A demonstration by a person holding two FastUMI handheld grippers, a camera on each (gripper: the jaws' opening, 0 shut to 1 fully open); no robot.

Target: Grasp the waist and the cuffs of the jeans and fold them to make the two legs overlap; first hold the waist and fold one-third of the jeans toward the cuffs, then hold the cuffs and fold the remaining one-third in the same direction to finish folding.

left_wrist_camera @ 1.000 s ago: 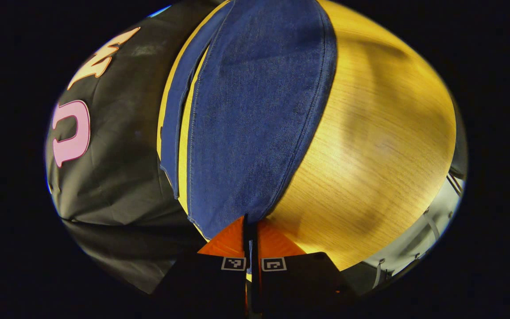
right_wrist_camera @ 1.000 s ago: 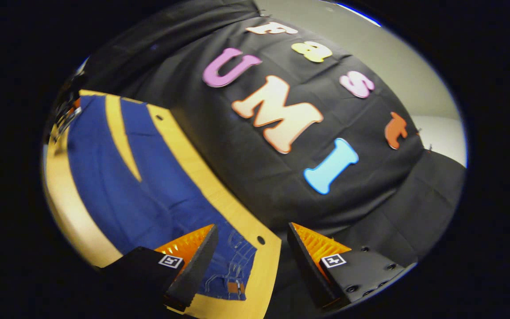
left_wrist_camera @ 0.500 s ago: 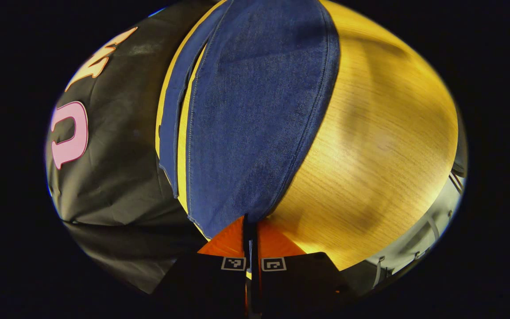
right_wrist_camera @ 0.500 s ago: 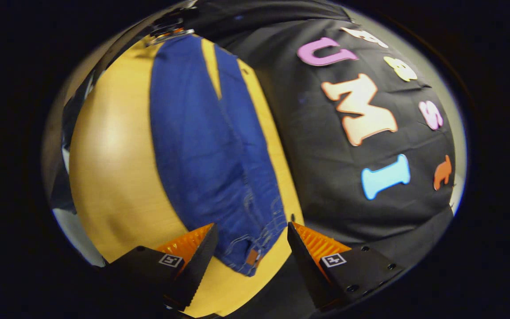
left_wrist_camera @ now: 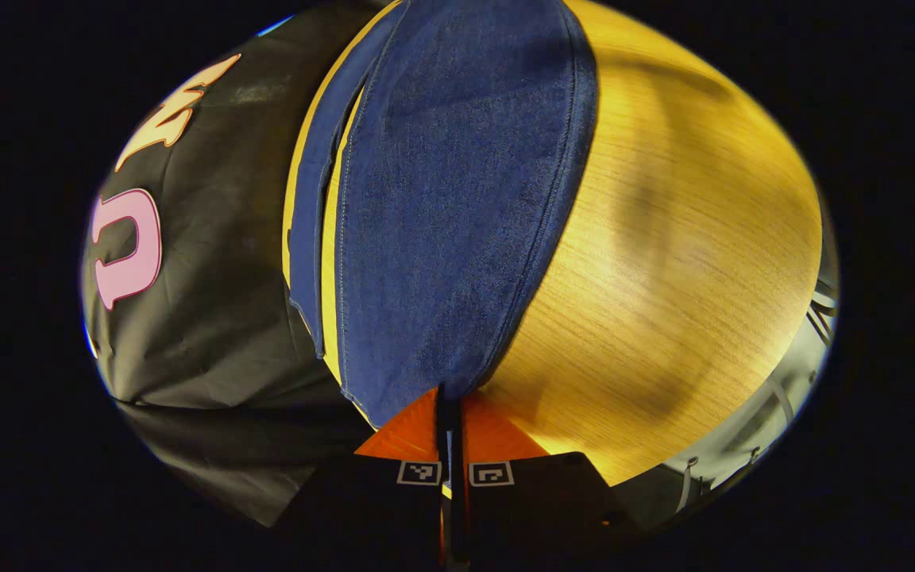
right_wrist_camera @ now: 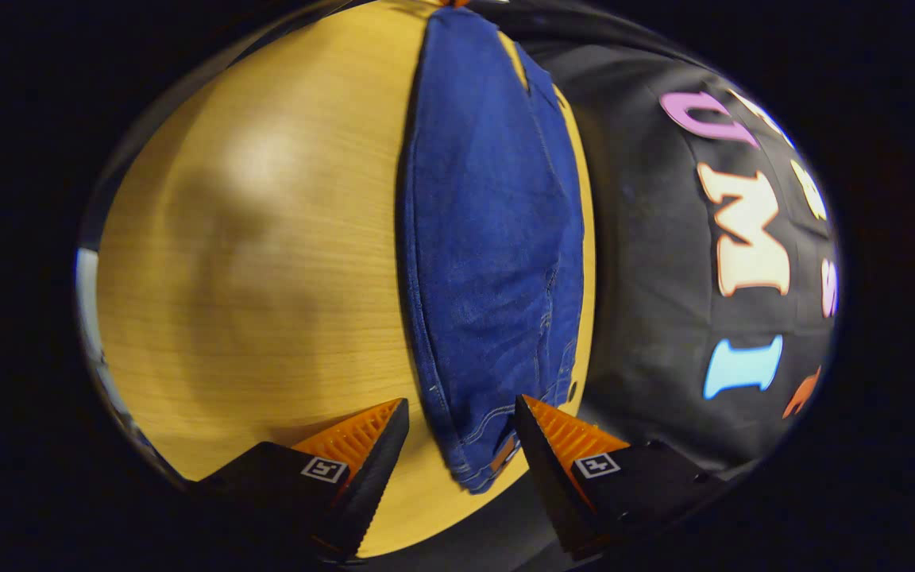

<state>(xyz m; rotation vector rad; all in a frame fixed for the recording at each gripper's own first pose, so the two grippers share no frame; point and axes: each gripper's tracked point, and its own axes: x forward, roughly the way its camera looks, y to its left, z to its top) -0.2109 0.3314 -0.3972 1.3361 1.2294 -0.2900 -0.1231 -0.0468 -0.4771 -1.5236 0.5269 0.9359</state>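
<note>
Blue jeans (left_wrist_camera: 457,199) lie lengthwise on the wooden table (left_wrist_camera: 680,238). The near leg runs straight away from my left gripper (left_wrist_camera: 449,397), which is shut on that leg's cuff corner. A strip of the second leg (left_wrist_camera: 306,230) shows beside it to the left. In the right gripper view the jeans (right_wrist_camera: 489,238) stretch away from the waist end (right_wrist_camera: 481,465), which has a brown patch. My right gripper (right_wrist_camera: 461,441) is open, one finger on each side of the waist, just above the table (right_wrist_camera: 267,278).
The black cloth wall (left_wrist_camera: 203,302) hangs close along the table's far edge, right beside the jeans (right_wrist_camera: 664,278). A broad bare stretch of wood lies on the other side of the jeans. Metal frame parts (left_wrist_camera: 743,453) show past the table's corner.
The right gripper has swung round and come in over the waist end, which now sits between its open fingers. The left gripper has kept its hold on the cuff and barely shifted.
</note>
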